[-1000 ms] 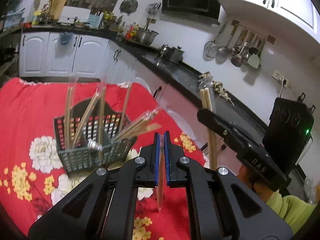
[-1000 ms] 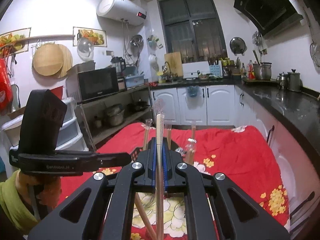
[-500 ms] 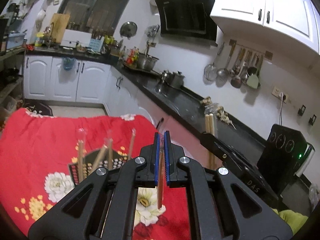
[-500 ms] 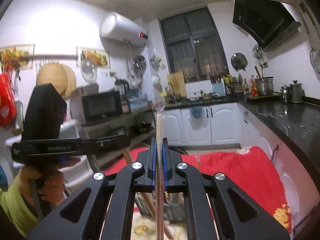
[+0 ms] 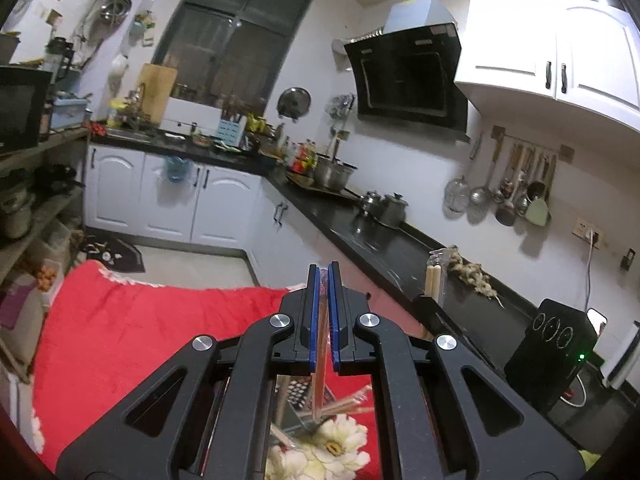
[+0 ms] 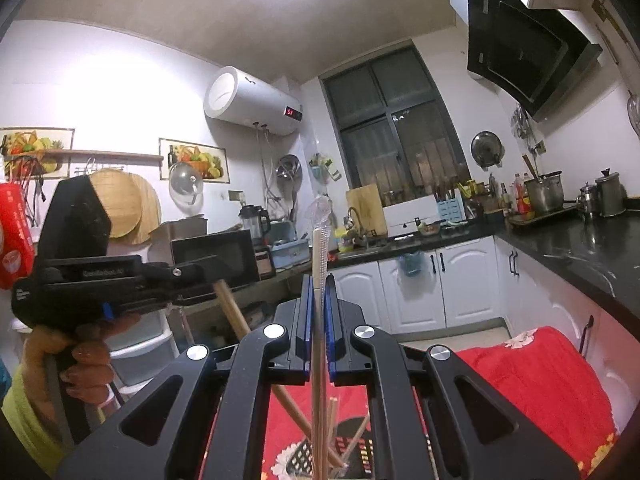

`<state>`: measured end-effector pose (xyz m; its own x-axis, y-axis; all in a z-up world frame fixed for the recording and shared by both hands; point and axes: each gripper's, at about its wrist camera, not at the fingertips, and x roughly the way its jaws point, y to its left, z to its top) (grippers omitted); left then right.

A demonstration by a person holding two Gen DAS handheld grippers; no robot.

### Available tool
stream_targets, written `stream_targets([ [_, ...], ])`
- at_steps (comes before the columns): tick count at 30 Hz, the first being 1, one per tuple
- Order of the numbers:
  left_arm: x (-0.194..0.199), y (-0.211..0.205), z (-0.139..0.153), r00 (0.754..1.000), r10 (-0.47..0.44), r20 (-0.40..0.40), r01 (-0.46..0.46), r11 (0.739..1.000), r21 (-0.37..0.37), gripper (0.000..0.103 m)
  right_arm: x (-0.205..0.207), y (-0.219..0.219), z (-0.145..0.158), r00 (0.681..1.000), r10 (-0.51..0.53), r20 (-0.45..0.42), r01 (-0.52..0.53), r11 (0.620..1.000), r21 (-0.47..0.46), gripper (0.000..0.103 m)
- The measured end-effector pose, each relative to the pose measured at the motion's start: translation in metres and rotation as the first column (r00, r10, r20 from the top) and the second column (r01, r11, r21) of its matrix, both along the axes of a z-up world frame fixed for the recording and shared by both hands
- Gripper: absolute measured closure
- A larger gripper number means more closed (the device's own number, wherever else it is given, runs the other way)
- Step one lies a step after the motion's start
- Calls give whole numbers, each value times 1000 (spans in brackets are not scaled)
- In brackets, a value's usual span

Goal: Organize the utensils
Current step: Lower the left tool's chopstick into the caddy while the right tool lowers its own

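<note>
Kitchen, red floral cloth point(image 5: 132, 344) | left gripper point(image 5: 323, 280) jaws clamp chopsticks point(image 5: 320, 360) | right gripper point(image 6: 319, 284) jaws clamp wrapped chopsticks point(image 6: 320, 256) upright

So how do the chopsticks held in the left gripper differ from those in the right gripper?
The left gripper's chopsticks are bare brown wood and slant diagonally; the right gripper's chopsticks are paler, sleeved in clear plastic, and stand upright. The left gripper shows little wood above its pads; the right gripper leaves a long stretch above. Both are clamped shut over the utensil basket.
</note>
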<state>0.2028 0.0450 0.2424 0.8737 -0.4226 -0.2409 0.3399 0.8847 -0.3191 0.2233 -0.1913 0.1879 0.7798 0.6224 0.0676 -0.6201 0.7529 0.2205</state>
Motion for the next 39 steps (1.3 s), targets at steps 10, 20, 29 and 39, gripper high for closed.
stream_targets([
  [10,8,18,-3,997,78,3,-78,996,40,101,24,24,-2,1000,-7,5,7,1000,-5,97],
  [20,29,22,-31,992,122,-40,-118,988,99,101,44,49,-28,998,-64,15,64,998,0,97],
  [29,40,25,-59,988,140,-64,-131,982,135,101,56,66,-50,991,-127,44,128,992,-22,97],
  [39,51,23,-90,988,129,-90,-116,983,144,101,64,74,-79,982,-168,82,173,983,-55,97],
])
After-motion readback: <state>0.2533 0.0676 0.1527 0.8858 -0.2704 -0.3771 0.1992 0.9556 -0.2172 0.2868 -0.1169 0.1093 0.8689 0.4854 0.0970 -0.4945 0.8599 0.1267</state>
